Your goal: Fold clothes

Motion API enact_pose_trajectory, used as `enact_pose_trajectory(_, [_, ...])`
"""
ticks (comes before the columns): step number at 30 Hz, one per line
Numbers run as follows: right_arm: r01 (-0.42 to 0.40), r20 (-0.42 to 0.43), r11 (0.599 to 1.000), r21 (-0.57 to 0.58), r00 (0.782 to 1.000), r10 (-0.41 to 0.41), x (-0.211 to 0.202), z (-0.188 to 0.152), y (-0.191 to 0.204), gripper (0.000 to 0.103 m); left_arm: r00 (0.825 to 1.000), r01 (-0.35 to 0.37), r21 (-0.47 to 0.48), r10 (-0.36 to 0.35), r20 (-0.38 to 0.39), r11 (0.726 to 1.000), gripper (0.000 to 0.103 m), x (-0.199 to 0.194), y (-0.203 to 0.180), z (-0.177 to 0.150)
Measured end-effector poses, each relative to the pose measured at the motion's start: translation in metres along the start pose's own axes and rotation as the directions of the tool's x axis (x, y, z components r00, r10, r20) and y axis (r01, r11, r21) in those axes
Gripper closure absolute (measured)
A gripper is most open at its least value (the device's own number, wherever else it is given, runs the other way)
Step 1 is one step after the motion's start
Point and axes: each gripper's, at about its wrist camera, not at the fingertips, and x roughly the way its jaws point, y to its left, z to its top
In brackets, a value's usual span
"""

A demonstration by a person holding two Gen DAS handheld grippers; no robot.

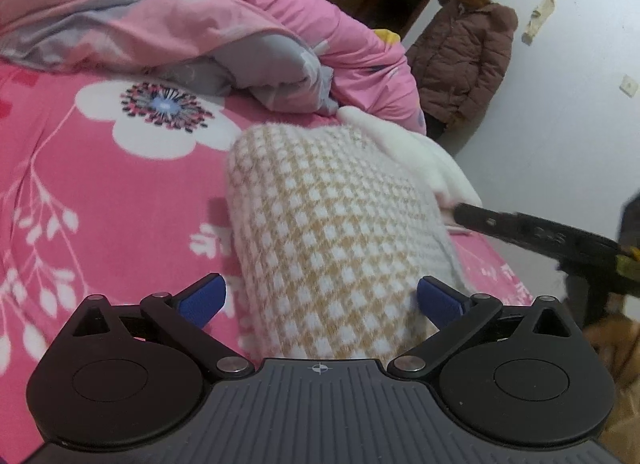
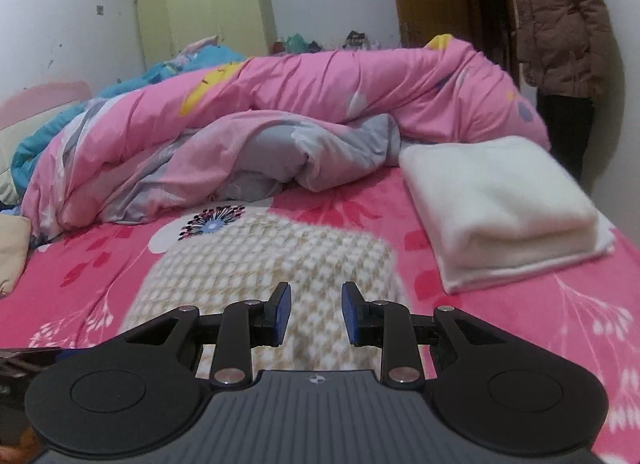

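Softly knitted checked sweater (image 1: 320,232) lies under spread left gripper (image 1: 320,300), right gripper (image 2: 315,314) seemingly part-open.

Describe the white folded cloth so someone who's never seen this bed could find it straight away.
Start at the pink floral bed, then find the heaped pink quilt. The white cloth lies folded by the quilt's right end, near the bed's edge. Unlike the checked sweater beside it, it is plain and fluffy.

No readable text, labels or numbers anywhere.
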Motion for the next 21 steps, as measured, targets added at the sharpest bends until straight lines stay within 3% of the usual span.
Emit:
enact_pose_trajectory(3, [0.009, -0.168, 0.999, 0.037, 0.986, -0.003, 0.048, -0.011, -0.017, 0.074, 1.000, -0.006, -0.005, 0.006, -0.008, 1.000, 0.000, 0.007, 0.000, 0.005])
enact_pose_trajectory(6, [-0.016, -0.182, 0.994, 0.110, 0.983, 0.036, 0.048, -0.004, -0.029, 0.074, 1.000, -0.013, -0.008, 0.012, -0.013, 1.000, 0.000, 0.010, 0.001, 0.008])
enact_pose_trajectory(11, [-0.021, -0.085, 0.996, 0.083, 0.996, 0.028, 0.034, 0.028, -0.023, 0.073, 1.000, -0.013, -0.018, 0.013, -0.020, 1.000, 0.000, 0.014, 0.003, 0.010])
enact_pose_trajectory(15, [-0.061, -0.123, 0.992, 0.110, 0.990, 0.074, 0.069, 0.037, -0.021, 0.073, 1.000, -0.013, -0.015, 0.013, -0.021, 1.000, 0.000, 0.016, 0.003, 0.010])
enact_pose_trajectory(18, [-0.044, -0.227, 0.990, 0.137, 0.971, 0.075, 0.111, 0.017, -0.020, 0.074, 0.999, -0.022, -0.016, 0.022, -0.027, 1.000, 0.000, 0.017, 0.003, 0.011])
enact_pose_trajectory(21, [-0.047, -0.218, 0.986, 0.159, 0.973, 0.081, 0.105, 0.025, -0.021, 0.074, 0.999, -0.019, -0.021, 0.019, -0.028, 1.000, 0.000, 0.016, 0.004, 0.013])
